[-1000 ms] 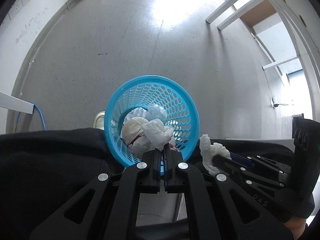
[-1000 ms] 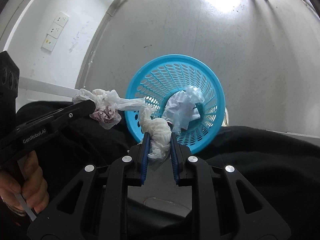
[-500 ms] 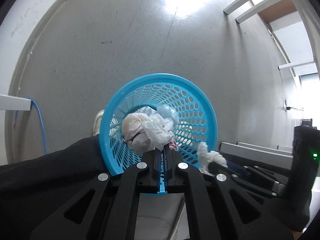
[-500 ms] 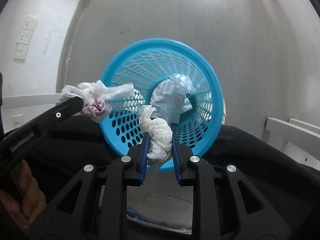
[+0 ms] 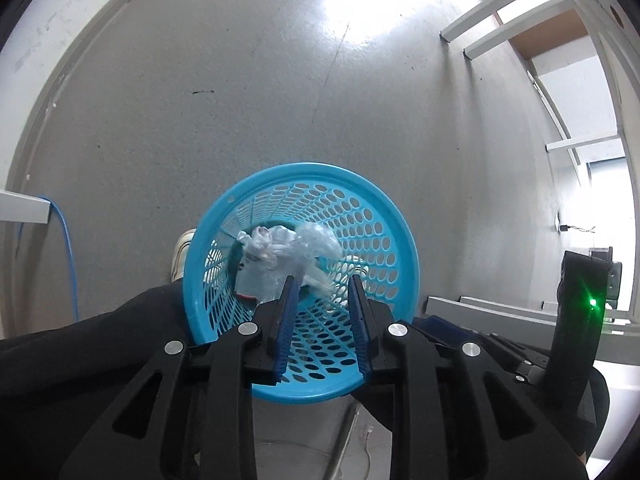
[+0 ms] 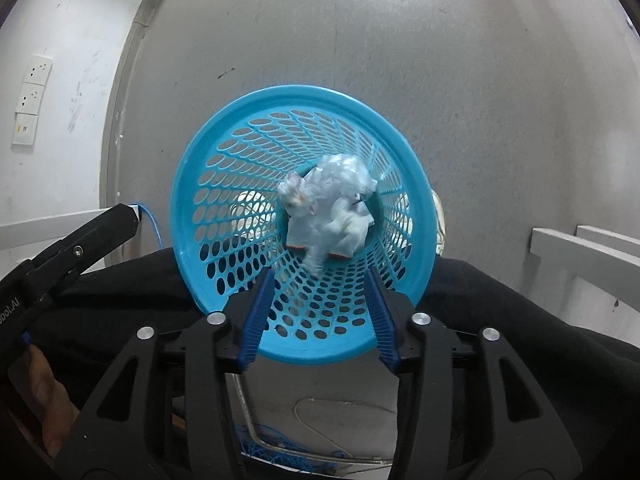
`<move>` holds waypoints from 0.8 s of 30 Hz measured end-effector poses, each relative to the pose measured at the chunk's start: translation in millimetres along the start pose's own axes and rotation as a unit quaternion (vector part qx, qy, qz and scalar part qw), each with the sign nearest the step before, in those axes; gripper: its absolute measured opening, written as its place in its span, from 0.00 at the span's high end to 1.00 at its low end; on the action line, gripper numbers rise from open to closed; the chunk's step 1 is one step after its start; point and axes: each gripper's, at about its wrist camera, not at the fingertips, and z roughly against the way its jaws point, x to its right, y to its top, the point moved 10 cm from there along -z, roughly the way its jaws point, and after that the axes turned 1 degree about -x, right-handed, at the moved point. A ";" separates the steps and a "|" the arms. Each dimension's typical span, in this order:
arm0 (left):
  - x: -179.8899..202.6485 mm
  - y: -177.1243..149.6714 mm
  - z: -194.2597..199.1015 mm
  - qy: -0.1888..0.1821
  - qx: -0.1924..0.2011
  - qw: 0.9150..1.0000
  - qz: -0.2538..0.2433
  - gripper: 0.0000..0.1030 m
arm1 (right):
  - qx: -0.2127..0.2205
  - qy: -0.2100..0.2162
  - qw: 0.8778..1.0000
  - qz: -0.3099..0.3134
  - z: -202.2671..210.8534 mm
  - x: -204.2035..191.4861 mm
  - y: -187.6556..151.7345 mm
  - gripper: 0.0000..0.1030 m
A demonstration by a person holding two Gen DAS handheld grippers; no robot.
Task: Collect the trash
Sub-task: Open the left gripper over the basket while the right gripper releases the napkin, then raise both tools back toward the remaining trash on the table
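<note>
From the left wrist, the left gripper (image 5: 322, 320) points down into a blue perforated basket (image 5: 384, 216), and its jaws, which have just been opening, stand apart with nothing between the blue ribbed pads. The trash (image 5: 288, 252), a crumpled wad of pale translucent plastic and white tissue, lies loose at the bottom of the basket; its near edge is hidden behind the left finger, and a thin red streak beside it is too small to identify. Dark clothing (image 5: 80, 360) covers the near left, a pale shoe (image 5: 182, 256) peeks out from behind the basket's left rim, and at the right edge stands the black body of the other tool with a green light (image 5: 592, 302) (most of it is cut off). From the right wrist, the right gripper (image 6: 320, 312) hangs over the same basket (image 6: 200, 184), its jaws likewise just opened and empty, the pads clear of the wad (image 6: 332, 208), which sits blurred against the far right of the basket floor. The left gripper's black finger (image 6: 96, 236) enters from the left; its printed label is cut by the frame edge, only "oot.AI" being legible. A hand (image 6: 44, 400) shows dimly at the near left. Wall sockets (image 6: 32, 100) sit on the left wall, and a tangle of blue cable (image 6: 288, 456) lies at the bottom, partly hidden.
</note>
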 end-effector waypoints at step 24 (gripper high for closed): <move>-7.5 -43.1 85.7 0.052 0.084 0.994 -0.046 0.58 | 0.135 -0.026 0.987 0.084 107.2 -26.1 -42.8 0.42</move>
